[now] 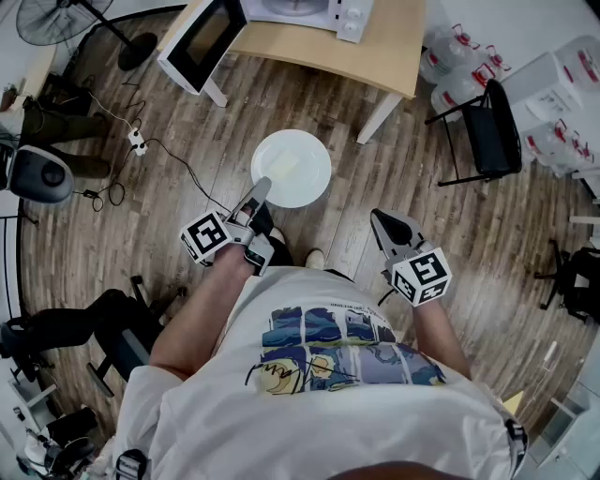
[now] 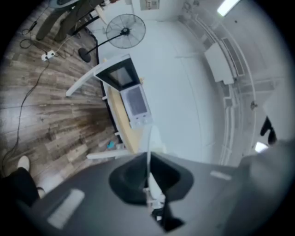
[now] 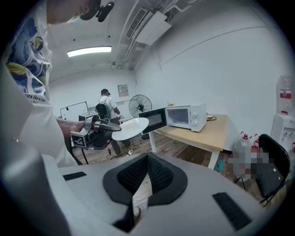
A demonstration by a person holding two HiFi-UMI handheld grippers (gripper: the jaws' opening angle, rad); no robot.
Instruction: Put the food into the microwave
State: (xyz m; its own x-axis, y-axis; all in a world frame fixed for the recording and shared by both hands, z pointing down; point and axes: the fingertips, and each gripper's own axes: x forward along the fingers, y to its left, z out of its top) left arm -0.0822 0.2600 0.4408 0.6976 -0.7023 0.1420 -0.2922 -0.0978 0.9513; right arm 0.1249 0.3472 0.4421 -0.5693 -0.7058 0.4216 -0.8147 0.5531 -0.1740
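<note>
Two grippers show in the head view; the left gripper (image 1: 262,189) is clamped on the near rim of a white plate (image 1: 298,176), held over the wood floor (image 1: 112,244), well apart from the table (image 1: 375,47); a pale patch on the plate is too faint to name as food; the microwave (image 1: 314,11) is cut off by the top edge, its door (image 1: 199,42) standing open; the right gripper (image 1: 382,223) is pinched together with nothing in it.

Left gripper view: the plate shows only edge-on, a thin white line between the closed jaws; the microwave and a fan (image 2: 125,31) lie beyond, blurred.

Right gripper view: the jaws meet at the tips on nothing; the plate's top is hidden at this low angle; a person (image 3: 107,103) stands far behind.
</note>
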